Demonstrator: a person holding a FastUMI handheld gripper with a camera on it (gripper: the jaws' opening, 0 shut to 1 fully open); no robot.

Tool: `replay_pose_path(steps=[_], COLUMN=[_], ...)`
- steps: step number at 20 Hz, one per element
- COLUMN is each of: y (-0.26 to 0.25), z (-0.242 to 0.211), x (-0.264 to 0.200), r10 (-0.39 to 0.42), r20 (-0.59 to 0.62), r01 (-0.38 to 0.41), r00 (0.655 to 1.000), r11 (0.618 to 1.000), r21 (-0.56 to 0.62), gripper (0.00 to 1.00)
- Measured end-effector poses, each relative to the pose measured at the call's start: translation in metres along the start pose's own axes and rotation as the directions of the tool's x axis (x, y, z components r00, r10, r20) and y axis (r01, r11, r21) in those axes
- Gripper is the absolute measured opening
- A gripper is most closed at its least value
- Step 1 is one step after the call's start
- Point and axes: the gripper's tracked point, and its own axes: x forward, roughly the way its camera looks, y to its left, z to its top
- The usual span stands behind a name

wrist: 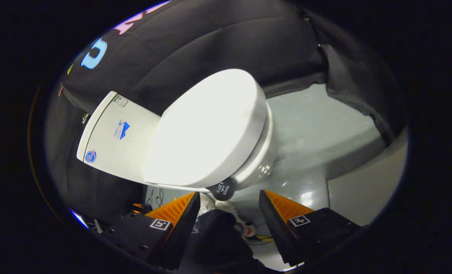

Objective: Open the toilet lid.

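One closed toilet lid beyond the hand-held gripper, two fingers apart.

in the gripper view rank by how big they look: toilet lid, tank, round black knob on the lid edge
1. toilet lid, closed, biggest.
2. tank, smaller, partly hidden behind the lid.
3. round black knob, far the smallest, just ahead of the open gripper, between its fingers.
The lid sits nearer the camera, so its lead over the tank may be exaggerated.

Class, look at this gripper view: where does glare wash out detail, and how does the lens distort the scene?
Gripper view: glare blows out the top of the closed toilet lid, hiding surface detail; the floor carries softer reflections; fisheye bending curves the tank and booth wall; the open tongs look sharp just short of the lid's rim.
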Motion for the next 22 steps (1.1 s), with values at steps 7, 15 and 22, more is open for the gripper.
replay_pose_path(steps=[7, 15, 22], y=[-0.006, 0.001, 0.002], z=[-0.007, -0.01, -0.01], x=[0.039, 0.047, 0.045], r10=[0.006, 0.076, 0.217], r20=[-0.054, -0.079, -0.063], r01=[-0.005, -0.078, -0.209], r00=[0.999, 0.994, 0.974], r11=[1.0, 0.996, 0.972], r21=[0.021, -0.029, 0.11], gripper=[0.64, 0.43, 0.25])
